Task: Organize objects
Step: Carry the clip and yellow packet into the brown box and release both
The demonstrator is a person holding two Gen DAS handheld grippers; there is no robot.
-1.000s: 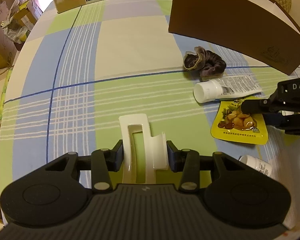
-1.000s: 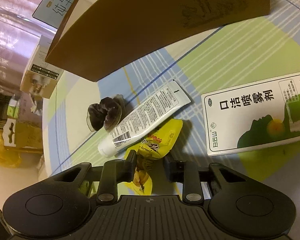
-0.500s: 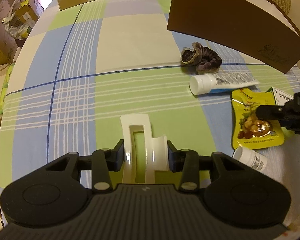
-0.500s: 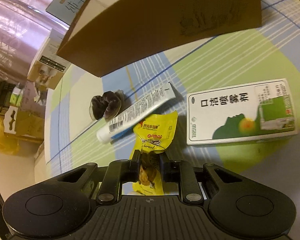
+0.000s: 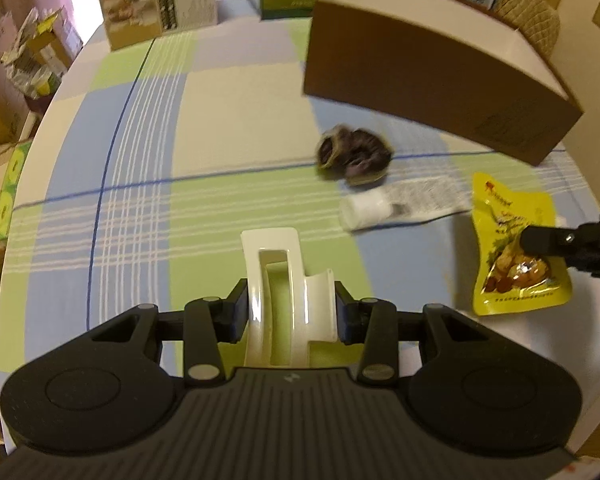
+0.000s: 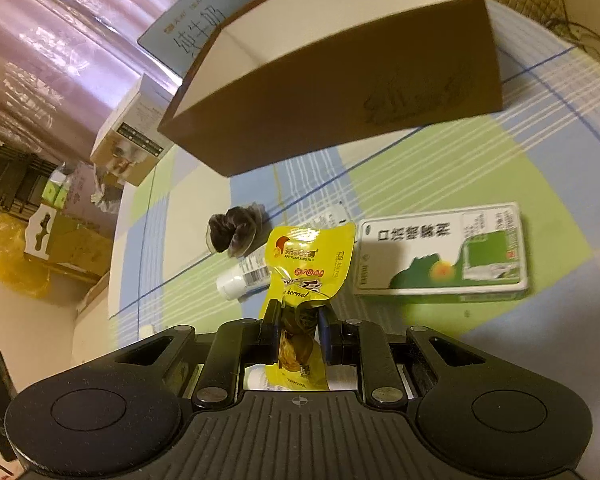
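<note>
My left gripper (image 5: 290,310) is shut on a white plastic clip (image 5: 278,272) and holds it above the checked tablecloth. My right gripper (image 6: 298,322) is shut on a yellow snack pouch (image 6: 310,264) and holds it off the table; the pouch also shows in the left wrist view (image 5: 512,240), with the right gripper's fingers (image 5: 540,240) on it. An open brown cardboard box (image 5: 428,72) stands at the back right, and shows in the right wrist view (image 6: 340,92).
A dark scrunchie (image 5: 354,154), a white tube (image 5: 404,202) and a green-and-white medicine carton (image 6: 440,256) lie on the cloth in front of the box. Printed cartons (image 5: 156,4) stand along the far edge. Boxes and clutter lie beyond the table's left edge.
My right gripper closed on the yellow pouch and lifted it off the table, toward the box. My left gripper with the clip rose and moved forward a little.
</note>
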